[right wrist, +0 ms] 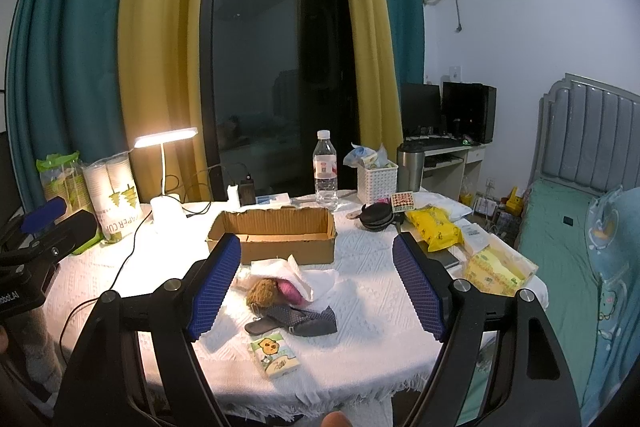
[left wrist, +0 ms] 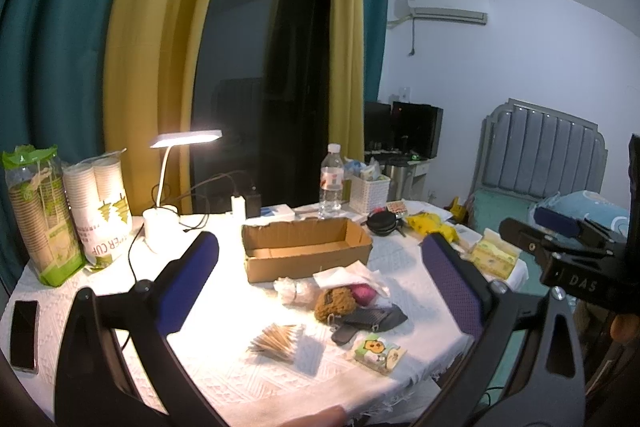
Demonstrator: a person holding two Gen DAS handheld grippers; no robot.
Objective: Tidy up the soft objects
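Both tongs, left (left wrist: 320,291) and right (right wrist: 316,283), are held released. Cotton swabs (left wrist: 276,341), probably, are seen near the tabletop's (left wrist: 224,379) front edge only from the left wrist.

A white textured cloth covers the tabletop (right wrist: 360,251). Ahead of the jaws sits an open cardboard box (right wrist: 276,233); between the jaws lie crumpled tissues (right wrist: 296,275), a brown plush (right wrist: 262,291), a dark pouch (right wrist: 300,319) and a cartoon tissue pack (right wrist: 274,353). Left of them stands a lit desk lamp (right wrist: 164,187); right, a yellow bag (right wrist: 434,227).
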